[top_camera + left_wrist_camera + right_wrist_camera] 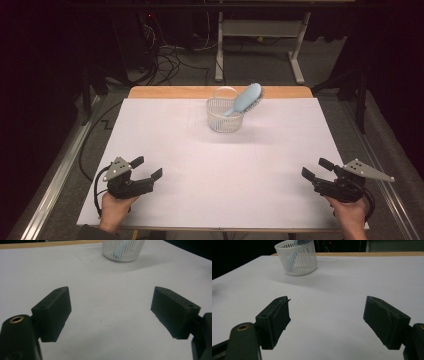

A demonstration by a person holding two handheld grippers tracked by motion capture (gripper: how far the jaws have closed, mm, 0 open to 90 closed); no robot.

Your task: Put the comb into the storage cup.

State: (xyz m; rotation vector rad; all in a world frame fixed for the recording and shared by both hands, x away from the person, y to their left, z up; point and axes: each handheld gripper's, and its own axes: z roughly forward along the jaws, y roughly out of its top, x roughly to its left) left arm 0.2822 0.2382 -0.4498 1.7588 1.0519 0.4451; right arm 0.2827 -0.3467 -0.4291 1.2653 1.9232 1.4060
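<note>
Two hand-held grippers, your left hand-held gripper (149, 168) and right hand-held gripper (314, 168), rest spread and empty at the bench's (165, 150) near corners, well apart from the blue hairbrush (245, 99) already standing in the white basket (224, 121), apparently leaving nothing undone.

From my left gripper view, the white basket (123, 250) at twelve o'clock is cut off by the top edge, so I can't see its rim. Through its slats I make out only a blurred patch of the blue hairbrush (117, 253). In my right gripper view, the brush's head runs off the top edge, and the basket (297, 258) wall hides its handle end.
</note>
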